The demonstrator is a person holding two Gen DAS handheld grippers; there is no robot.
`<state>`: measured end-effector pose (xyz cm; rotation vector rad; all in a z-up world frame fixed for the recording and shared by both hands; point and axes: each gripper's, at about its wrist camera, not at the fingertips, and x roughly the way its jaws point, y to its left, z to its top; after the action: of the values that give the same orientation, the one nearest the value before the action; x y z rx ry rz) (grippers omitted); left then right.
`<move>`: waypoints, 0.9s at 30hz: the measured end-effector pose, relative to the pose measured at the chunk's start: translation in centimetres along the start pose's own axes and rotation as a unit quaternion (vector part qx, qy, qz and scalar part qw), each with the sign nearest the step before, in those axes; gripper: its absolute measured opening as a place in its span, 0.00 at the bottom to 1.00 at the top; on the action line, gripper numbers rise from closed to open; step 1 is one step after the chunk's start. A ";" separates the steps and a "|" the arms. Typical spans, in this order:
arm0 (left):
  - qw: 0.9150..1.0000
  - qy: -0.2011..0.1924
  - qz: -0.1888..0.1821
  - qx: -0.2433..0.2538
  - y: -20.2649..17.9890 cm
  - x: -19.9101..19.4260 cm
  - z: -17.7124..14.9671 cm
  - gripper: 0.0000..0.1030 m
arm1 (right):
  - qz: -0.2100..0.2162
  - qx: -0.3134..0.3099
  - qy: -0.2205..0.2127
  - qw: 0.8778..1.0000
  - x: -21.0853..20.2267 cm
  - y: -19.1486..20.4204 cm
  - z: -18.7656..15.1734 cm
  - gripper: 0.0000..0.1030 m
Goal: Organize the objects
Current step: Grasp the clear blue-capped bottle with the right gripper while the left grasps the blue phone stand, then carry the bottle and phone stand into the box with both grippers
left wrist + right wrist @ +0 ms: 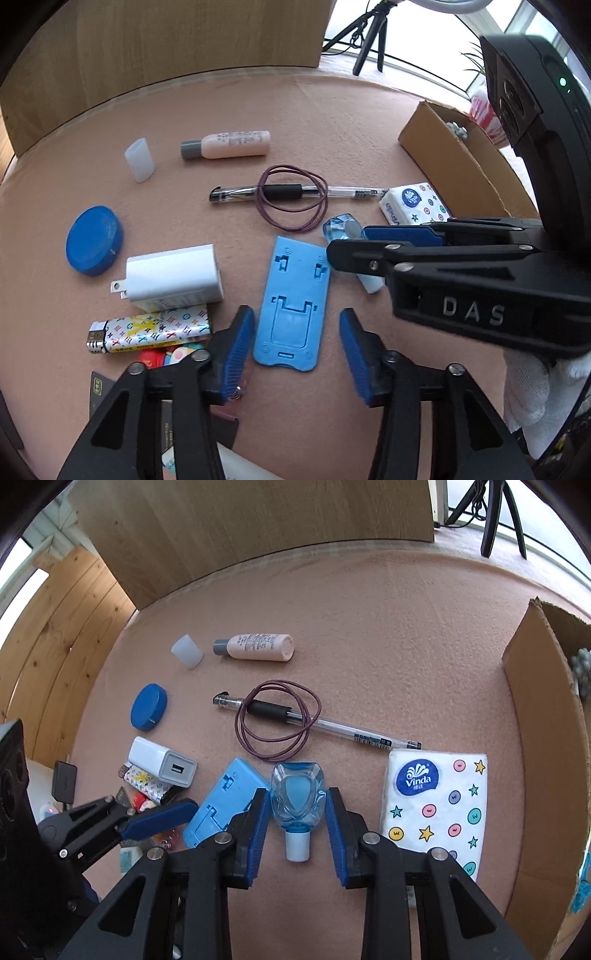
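The small clear blue bottle (297, 796) lies on the pink bench (369, 635) with its white cap (297, 846) pointing toward the right wrist camera. The right gripper (295, 823) is spread, its 2 blue pads on either side of the bottle; the left pad looks to be touching the bottle's side and the right pad stands just off it, so nothing is gripped. Just left of the bottle lies the light blue phone stand (292, 304), flat on the bench. The left gripper (297, 350) is released too, with its 2 pads flanking the near end of the stand and apart from it.

Beyond the bottle, a clear pen (317, 722) with a black grip lies across the bench, and a dark purple elastic loop (277, 720) rests over its grip end. Right of the bottle sits a Vinda tissue pack (436, 808), and past that a cardboard box (535, 716) stands at the bench's right side.

To the left are a white plug charger (171, 275), a patterned lighter (151, 330) just in front of it, and a round blue lid (94, 245). Farther back lie a pink bottle with a grey cap (227, 144) and a translucent white cap (139, 159). A white-gloved hand (532, 391) shows under the right gripper's body.
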<state>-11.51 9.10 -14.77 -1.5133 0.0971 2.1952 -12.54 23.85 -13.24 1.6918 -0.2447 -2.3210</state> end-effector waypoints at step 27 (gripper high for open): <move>0.995 -0.019 -0.014 -0.094 0.9 -1.7 -2.3 0.39 | 0.067 0.070 -0.020 0.995 -3.3 -2.8 -5.1 0.27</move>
<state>-9.43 7.04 -14.31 -1.5605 -0.1471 2.2623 -7.03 27.58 -12.63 1.6367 -0.5251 -2.2879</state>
